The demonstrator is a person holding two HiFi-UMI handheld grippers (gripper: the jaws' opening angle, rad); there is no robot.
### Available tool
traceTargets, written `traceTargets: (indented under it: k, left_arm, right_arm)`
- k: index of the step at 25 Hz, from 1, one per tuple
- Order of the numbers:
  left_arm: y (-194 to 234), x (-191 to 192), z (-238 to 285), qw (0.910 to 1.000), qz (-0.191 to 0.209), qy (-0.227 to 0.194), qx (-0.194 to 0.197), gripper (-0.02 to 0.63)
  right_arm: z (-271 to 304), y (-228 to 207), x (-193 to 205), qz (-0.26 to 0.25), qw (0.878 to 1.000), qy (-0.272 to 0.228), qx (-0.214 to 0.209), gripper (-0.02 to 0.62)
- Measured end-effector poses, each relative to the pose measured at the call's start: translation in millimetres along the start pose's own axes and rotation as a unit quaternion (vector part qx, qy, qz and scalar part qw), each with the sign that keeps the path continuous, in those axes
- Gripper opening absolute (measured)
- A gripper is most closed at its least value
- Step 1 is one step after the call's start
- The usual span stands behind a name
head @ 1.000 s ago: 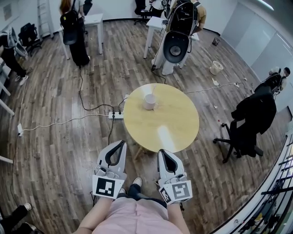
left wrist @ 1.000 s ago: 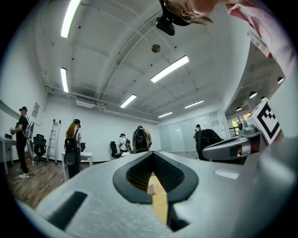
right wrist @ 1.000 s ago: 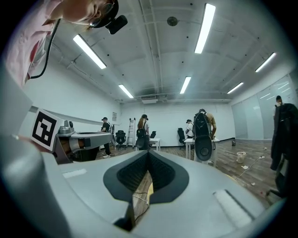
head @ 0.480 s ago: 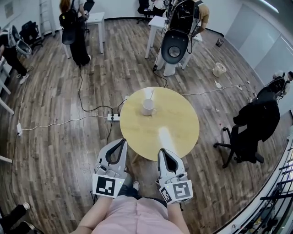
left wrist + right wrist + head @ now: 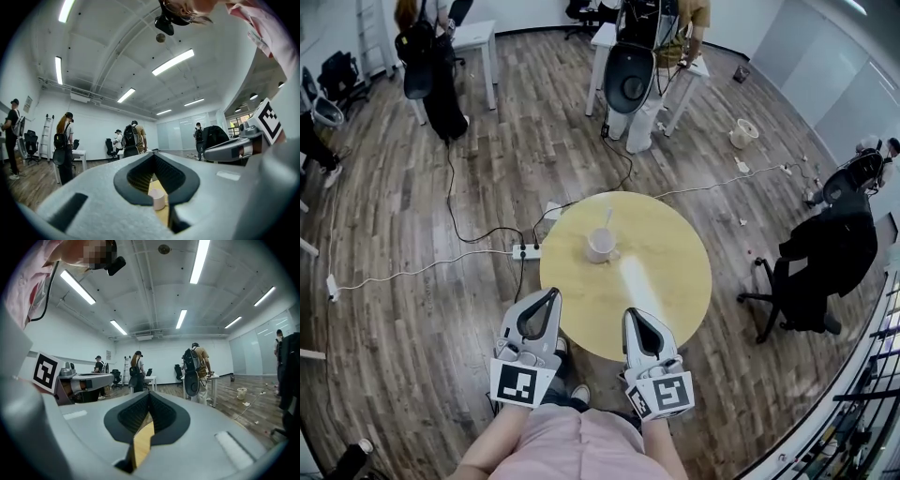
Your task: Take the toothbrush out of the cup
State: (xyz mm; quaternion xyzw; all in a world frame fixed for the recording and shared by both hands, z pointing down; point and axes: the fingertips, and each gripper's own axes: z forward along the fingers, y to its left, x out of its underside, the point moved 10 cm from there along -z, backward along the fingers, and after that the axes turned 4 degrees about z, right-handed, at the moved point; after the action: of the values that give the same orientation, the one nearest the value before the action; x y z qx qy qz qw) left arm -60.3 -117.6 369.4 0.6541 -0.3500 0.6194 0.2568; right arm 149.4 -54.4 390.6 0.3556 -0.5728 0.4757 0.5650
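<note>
A white cup (image 5: 601, 246) stands left of centre on the round wooden table (image 5: 666, 281), with a pale toothbrush (image 5: 607, 221) sticking up out of it. My left gripper (image 5: 552, 294) and right gripper (image 5: 629, 313) are held side by side over the table's near edge, both shut and empty, well short of the cup. In the left gripper view the cup (image 5: 158, 199) shows through the gap behind the closed tips of the left gripper (image 5: 153, 154). The right gripper view shows only the tabletop (image 5: 143, 444) behind the right gripper (image 5: 150, 393).
A power strip (image 5: 525, 251) with cables lies on the wood floor left of the table. A black office chair draped with a jacket (image 5: 816, 253) stands to the right. People with backpacks (image 5: 422, 66) and white desks (image 5: 473, 37) are at the far end.
The table and cup have drawn closer in the head view. Both grippers have advanced together and now reach over the table's near edge. Both stay shut.
</note>
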Motion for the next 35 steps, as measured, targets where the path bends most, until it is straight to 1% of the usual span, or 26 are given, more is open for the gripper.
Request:
traceTargets:
  k: [6,10,14,20,25,26,29,30,35]
  left_arm:
    - [34.6,12.2,47.4,0.9996,0.000,0.004,0.027,-0.003]
    - [49.9,18.7,64.5,0.9991,-0.009,0.010,0.041,-0.003]
    - [58.5,26.8,78.7,0.9986,-0.013,0.023,0.046,-0.003]
    - [59.0,37.4,98.0,0.9979,-0.020,0.041,0.047,-0.003]
    - [56.5,49.9,120.1,0.9979,-0.010,0.045,0.045,-0.003]
    - [56.0,53.6,125.1,0.9976,-0.002,0.050,0.048,-0.003]
    - [56.8,65.7,140.9,0.9928,0.057,0.076,0.073,-0.003]
    - [56.8,69.8,146.1,0.9918,0.064,0.081,0.076,-0.003]
    - [59.6,90.8,172.4,0.9913,0.060,0.095,0.069,-0.003]
  right_arm:
    - [51.5,-11.1,-0.3,0.007,1.000,0.003,0.017,0.008]
    - [73.1,-13.8,1.2,0.014,0.999,0.005,0.030,0.008]
    - [86.1,-21.7,1.9,0.018,0.999,0.008,0.038,0.008]
    - [99.1,-39.5,2.2,0.024,0.999,0.021,0.043,0.008]
    - [121.2,-61.7,4.2,0.020,0.999,0.031,0.034,0.008]
    - [127.5,-67.1,5.7,0.018,0.999,0.034,0.031,0.008]
    - [149.5,-83.9,12.8,0.017,0.999,0.044,0.019,0.008]
    - [156.7,-89.5,15.7,0.017,0.999,0.047,0.015,0.008]
    - [193.9,-119.5,33.9,0.022,0.998,0.065,0.005,0.008]
